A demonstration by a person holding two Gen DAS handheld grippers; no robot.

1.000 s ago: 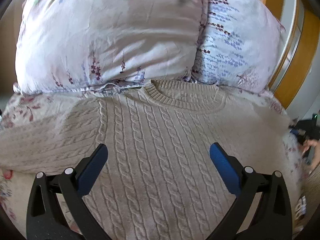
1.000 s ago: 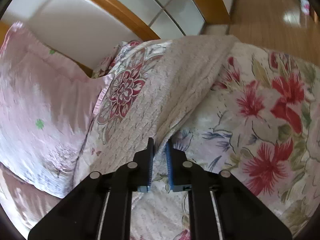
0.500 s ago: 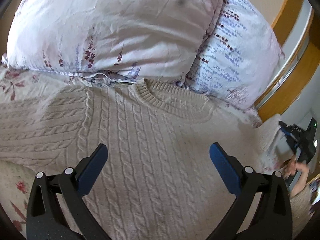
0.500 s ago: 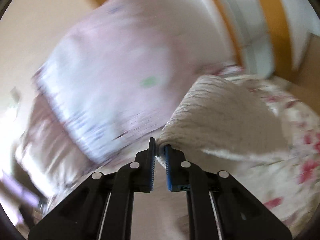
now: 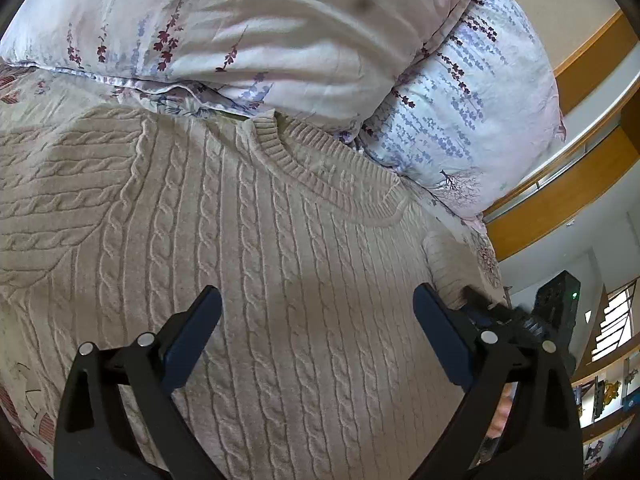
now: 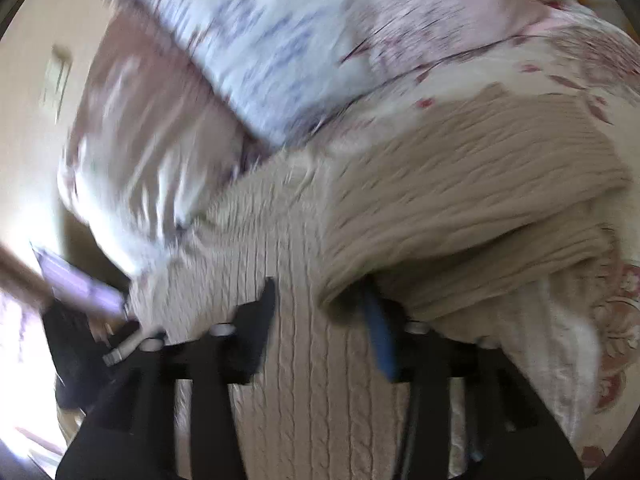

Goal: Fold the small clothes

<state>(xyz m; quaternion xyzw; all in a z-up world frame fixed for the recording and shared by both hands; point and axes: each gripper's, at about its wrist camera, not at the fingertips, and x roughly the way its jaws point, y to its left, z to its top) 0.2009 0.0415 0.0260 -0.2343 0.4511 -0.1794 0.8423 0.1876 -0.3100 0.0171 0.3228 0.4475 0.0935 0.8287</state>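
Note:
A beige cable-knit sweater [image 5: 256,240] lies face up on the bed, its round neckline toward the pillows. My left gripper [image 5: 316,336] is open and empty, hovering over the sweater's chest. In the right wrist view my right gripper [image 6: 320,320] is open over the sweater body [image 6: 304,380]. The folded-over sleeve [image 6: 460,200] is draped across the body and lies over the right finger [image 6: 380,344]. That view is blurred by motion. The right gripper also shows in the left wrist view [image 5: 500,312] at the sweater's right edge.
Two floral pillows [image 5: 280,32] [image 5: 480,120] lie behind the neckline. The floral bedsheet [image 6: 580,80] shows around the sweater. A wooden bed frame and white wall [image 5: 580,184] are at the right, with shelves [image 5: 608,400] lower right.
My right gripper carried the sleeve across onto the sweater body and its jaws have opened. My left gripper stayed open and shifted slightly over the chest.

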